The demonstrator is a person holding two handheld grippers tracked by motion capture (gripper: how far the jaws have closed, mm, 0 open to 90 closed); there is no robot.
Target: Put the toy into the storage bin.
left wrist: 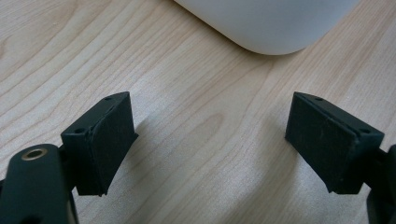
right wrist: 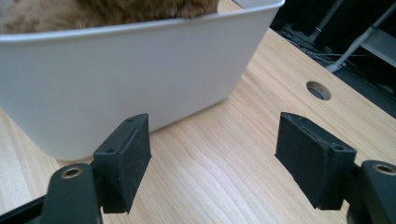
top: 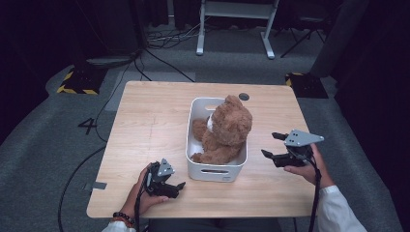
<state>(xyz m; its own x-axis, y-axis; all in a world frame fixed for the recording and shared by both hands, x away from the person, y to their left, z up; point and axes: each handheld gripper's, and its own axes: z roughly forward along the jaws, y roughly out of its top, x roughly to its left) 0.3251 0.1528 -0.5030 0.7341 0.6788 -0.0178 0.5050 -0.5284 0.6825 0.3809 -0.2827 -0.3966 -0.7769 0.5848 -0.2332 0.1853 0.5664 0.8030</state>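
The brown teddy bear (top: 225,129) sits slumped inside the white bin (top: 216,172), which stands near the middle of my wooden worktop (top: 145,125); its head rises above the rim and its fur (right wrist: 93,11) peeks over the bin's wall in my right tool's view. My right tool (top: 271,145) hovers just beside the bin's right side, its jaws spread wide with only bare wood between them, touching nothing. My left tool (top: 180,185) rests low at the worktop's near edge, close to the bin's front left corner (left wrist: 275,28), its jaws released too, with nothing between them. A round cable hole (right wrist: 319,90) lies in the worktop beyond the bin.
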